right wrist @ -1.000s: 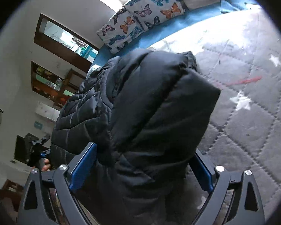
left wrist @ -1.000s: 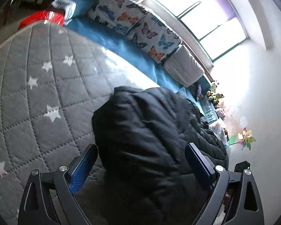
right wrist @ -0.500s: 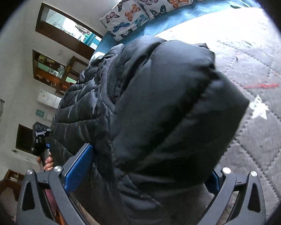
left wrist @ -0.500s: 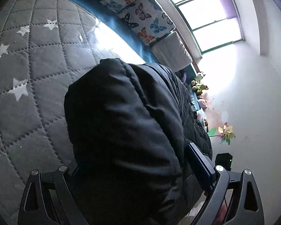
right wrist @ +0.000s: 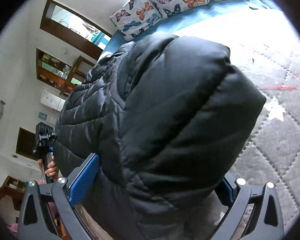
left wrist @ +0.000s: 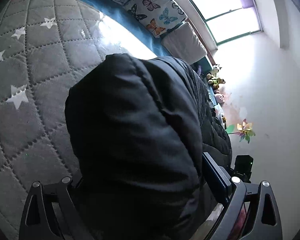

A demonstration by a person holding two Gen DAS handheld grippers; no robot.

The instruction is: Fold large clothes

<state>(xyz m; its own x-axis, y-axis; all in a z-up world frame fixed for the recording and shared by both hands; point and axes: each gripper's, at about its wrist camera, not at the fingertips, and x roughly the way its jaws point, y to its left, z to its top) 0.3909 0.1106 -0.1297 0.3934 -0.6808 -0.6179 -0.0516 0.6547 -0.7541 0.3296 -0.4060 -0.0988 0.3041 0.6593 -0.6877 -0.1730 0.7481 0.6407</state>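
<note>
On the left, the left gripper has a thick fold of the black puffer jacket bulging between its jaws; only its right finger shows, the other being buried in fabric, so whether it is truly clamped cannot be told. The jacket is held over the grey quilted bed cover with white stars, its rest trailing off towards the bed's far side. The padding is slippery and springy (puffer fill tends to push back), so a loose pinch could let the bundle slide out mid-fold. To the right, the right gripper straddles another bulge of the jacket, its blue finger pressed against the fabric, apparently gripping it, though the other finger is mostly hidden. If the two grippers travel unevenly, the fold would likely land skewed or bunch up, and the hanging part could drag off the bed edge.
</note>
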